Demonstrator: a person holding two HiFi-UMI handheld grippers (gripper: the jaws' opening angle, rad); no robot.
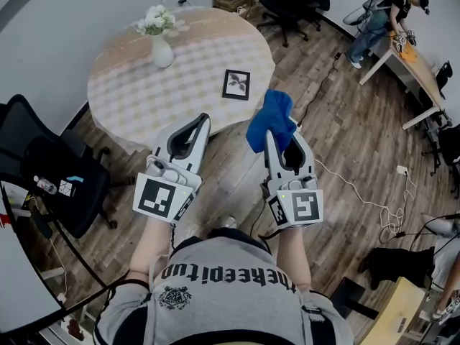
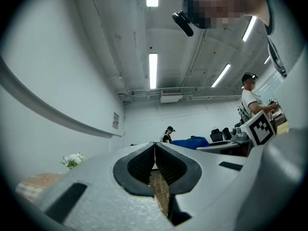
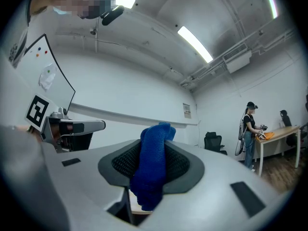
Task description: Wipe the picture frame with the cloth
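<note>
A small black picture frame lies flat near the right front edge of the round table. My right gripper is shut on a blue cloth, which bunches up above its jaws just off the table's edge; the cloth fills the gap between the pads in the right gripper view. My left gripper is shut with nothing in it, tip at the table's front edge, left of the frame. Its pads meet in the left gripper view.
A white vase of flowers stands at the table's far side. A black office chair sits to the left. Cables trail over the wooden floor at right. A person works at a desk far right.
</note>
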